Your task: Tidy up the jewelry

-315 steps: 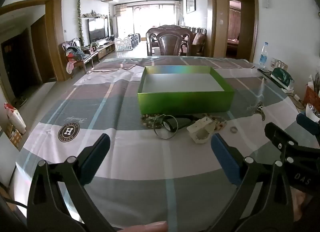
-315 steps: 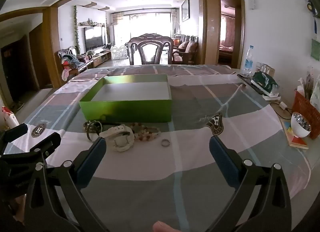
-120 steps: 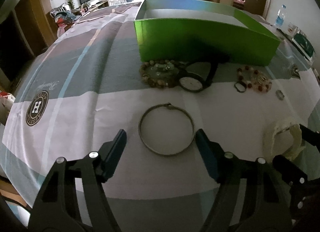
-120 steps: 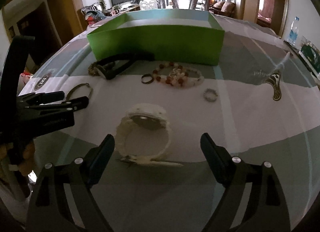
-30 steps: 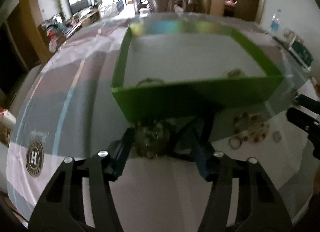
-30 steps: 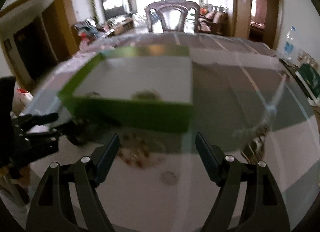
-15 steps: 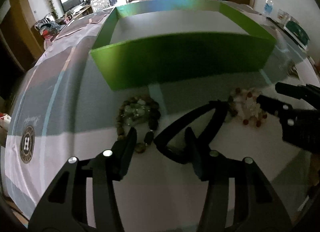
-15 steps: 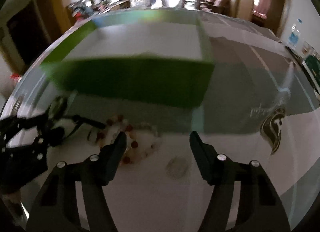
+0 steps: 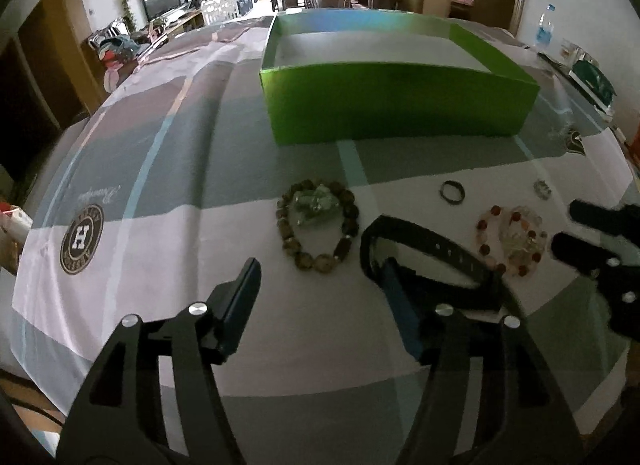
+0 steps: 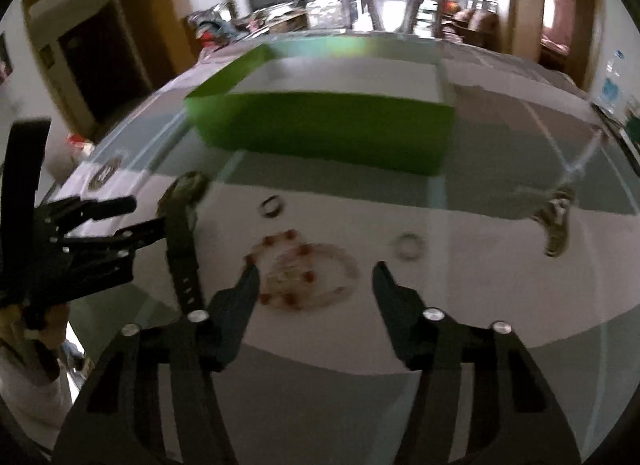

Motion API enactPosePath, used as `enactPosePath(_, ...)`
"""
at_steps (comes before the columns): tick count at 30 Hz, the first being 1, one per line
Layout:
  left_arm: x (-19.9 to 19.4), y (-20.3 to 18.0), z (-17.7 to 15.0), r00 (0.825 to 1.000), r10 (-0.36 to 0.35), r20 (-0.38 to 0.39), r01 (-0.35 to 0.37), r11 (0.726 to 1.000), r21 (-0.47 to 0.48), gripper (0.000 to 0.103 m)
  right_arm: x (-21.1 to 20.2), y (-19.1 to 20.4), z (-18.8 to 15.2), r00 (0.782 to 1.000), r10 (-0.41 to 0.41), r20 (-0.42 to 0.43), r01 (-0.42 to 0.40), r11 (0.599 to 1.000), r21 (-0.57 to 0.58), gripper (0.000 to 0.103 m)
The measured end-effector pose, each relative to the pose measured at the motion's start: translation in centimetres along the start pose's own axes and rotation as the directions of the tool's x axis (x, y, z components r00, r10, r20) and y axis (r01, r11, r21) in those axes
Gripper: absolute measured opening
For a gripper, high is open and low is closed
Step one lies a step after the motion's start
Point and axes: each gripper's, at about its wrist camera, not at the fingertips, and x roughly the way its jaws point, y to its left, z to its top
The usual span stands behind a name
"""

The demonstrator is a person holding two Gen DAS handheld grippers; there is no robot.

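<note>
**Two open grippers over loose jewellery: a mis-grip is the risk**

The jaws of the left gripper [image 9: 320, 285] are seen opening, with nothing pressed between them; its right finger lies over the loop of the black strap watch [image 9: 432, 261], low and right of centre in the left view. The jaws of the right gripper [image 10: 316, 285] are closing, and the red and clear beaded bracelet [image 10: 308, 273] lies just ahead of their tips, not yet clamped.

A closing pinch on that bracelet could, it is judged, catch only one strand or push the beads along the smooth checked tablecloth [image 9: 160, 257]. The watch strap could be snagged and dragged by the left finger. The two grippers are near each other and could be knocked together.

The brown and green beaded bracelet [image 9: 318, 225], at centre of the left view, is shown sharply only there; in the right view it is blurred and partly hidden behind the strap. The small dark ring [image 10: 272, 207] and the silver ring [image 10: 408, 247] appear in both views. The open green cardboard box [image 9: 396, 105] fills the upper centre; its floor is hidden by its near wall in both. A hand [image 10: 48, 329] is shown only at the right view's lower left.
</note>
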Motion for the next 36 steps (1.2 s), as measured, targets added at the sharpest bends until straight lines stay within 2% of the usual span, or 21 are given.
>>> enactPosePath(3,0.1,0.3,-0.3,1.0,0.0,-0.004,0.0,1.0,-0.005,0.067,1.7,0.9,0.3,0.999,0.011,-0.04,-0.012,1.0,-0.016,0.036)
enactPosePath(6,0.1,0.9,-0.8,1.0,0.0,-0.006,-0.001,1.0,-0.016,0.068,2.7,1.4,0.1,0.999,0.002,-0.048,-0.003,1.0,-0.025,0.03)
enactPosePath(13,-0.3,1.8,-1.5,1.0,0.011,0.001,-0.011,0.999,-0.042,0.071,1.0,0.6,0.6,1.0,0.019,0.013,-0.019,1.0,0.011,0.029)
enactPosePath(15,-0.6,2.1,-1.8,1.0,0.01,0.005,-0.01,0.999,-0.048,0.071,0.2,0.0,0.7,0.999,-0.002,0.035,0.001,1.0,0.03,0.015)
enactPosePath(17,-1.0,2.1,-1.9,1.0,0.003,0.013,-0.003,0.999,-0.051,0.072,-0.5,-1.0,0.5,0.998,-0.047,0.051,0.044,0.997,0.06,0.015)
enactPosePath(22,-1.8,1.5,-1.9,0.999,-0.017,0.033,0.018,0.999,-0.044,0.073,-0.2,-3.7,-0.4,0.996,-0.084,0.024,0.08,0.985,0.15,0.015)
enactPosePath(26,-2.7,0.2,-1.2,0.997,-0.039,0.073,0.042,0.998,-0.048,0.078,1.1,-4.8,-1.9,0.998,-0.058,-0.003,0.058,0.977,0.204,0.015)
enactPosePath(27,-2.9,-0.2,-1.0,0.995,-0.046,0.088,0.05,0.998,-0.047,0.082,1.3,-5.0,-2.2,0.999,-0.049,0.001,0.048,0.975,0.217,0.017)
enactPosePath(30,-3.0,-1.4,-0.5,0.991,-0.056,0.121,0.061,0.997,-0.037,0.083,0.8,-5.1,-2.8,0.999,-0.039,0.029,0.031,0.973,0.23,0.02)
enactPosePath(35,-1.8,-2.9,-0.6,0.994,-0.041,0.101,0.041,0.999,0.001,0.083,0.1,-4.5,-3.2,0.998,-0.064,0.029,0.056,0.971,0.233,0.022)
enactPosePath(36,-1.6,-2.9,-0.8,0.995,-0.034,0.095,0.034,0.999,0.002,0.083,0.0,-4.3,-3.3,0.997,-0.065,0.033,0.056,0.971,0.231,0.028)
